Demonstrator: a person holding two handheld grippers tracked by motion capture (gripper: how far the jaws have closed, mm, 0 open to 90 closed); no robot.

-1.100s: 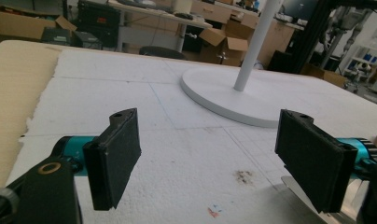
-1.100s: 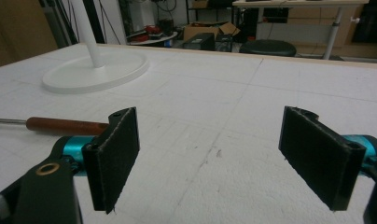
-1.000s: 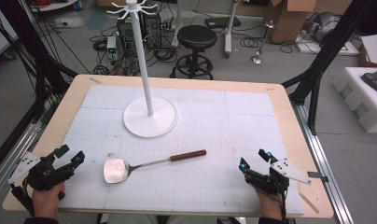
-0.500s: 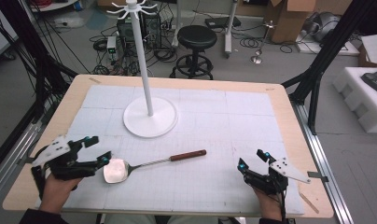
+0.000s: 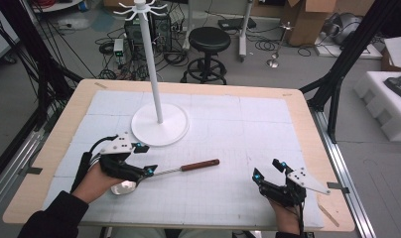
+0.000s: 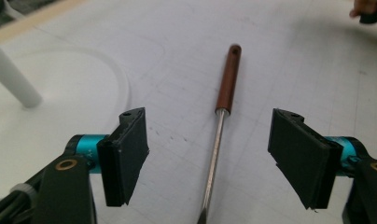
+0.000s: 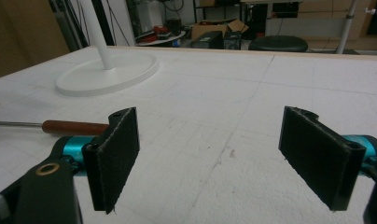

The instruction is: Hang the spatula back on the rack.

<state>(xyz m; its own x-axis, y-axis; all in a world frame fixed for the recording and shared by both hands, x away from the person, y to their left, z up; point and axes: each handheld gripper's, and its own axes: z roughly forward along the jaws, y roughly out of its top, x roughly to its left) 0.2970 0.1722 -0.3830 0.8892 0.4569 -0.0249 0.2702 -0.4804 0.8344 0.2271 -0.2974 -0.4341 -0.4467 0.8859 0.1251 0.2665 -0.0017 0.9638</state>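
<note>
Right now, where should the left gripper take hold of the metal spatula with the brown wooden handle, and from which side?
Probably on the thin metal shaft of the metal spatula with the brown wooden handle, coming from above. It lies flat on the white table mat, and the shaft runs between the open jaws of the left gripper, which have just been closing a little. The shaft is narrow, so the pads should close across it.

On the desk [image 5: 298,124] a metal spatula [image 5: 159,174] with a reddish wooden handle lies in front of a white stand's round base [image 5: 160,125], the left gripper [image 5: 141,159] hovers over its shaft with jaws parted and just closing, while the right gripper [image 5: 268,169] rests open near the front right edge.
</note>
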